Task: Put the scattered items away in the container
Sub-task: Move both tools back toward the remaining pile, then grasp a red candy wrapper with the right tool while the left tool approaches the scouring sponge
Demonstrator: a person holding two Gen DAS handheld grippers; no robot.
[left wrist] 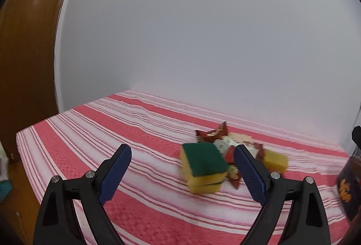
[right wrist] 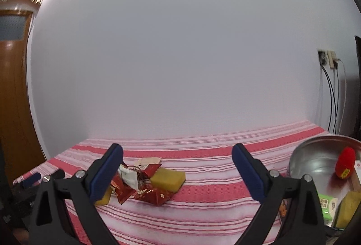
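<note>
I'm seeing a red-and-white striped cloth [left wrist: 140, 132]; my fingers [left wrist: 115, 175] are showing blue textured pads on black arms; sponge [left wrist: 204, 166] is yellow with a green top; second sponge [right wrist: 168, 179] plain yellow; wrappers [right wrist: 144, 190] red, white, gold; bowl [right wrist: 315, 154] silver, holding a red plush toy [right wrist: 345, 162]; wall [right wrist: 180, 53] white.

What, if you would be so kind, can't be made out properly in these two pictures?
- Metal bowl: right wrist view, its near and right parts are cut off by the picture edge and a tong arm.
- Green packet print: too small to read.
- Yellow sponge: mostly hidden behind the right tongs' blue finger.
- Dark box: left wrist view, blurred and cut by the edge.
- Wrappers: blurred, partly behind the stacked sponges.
</note>
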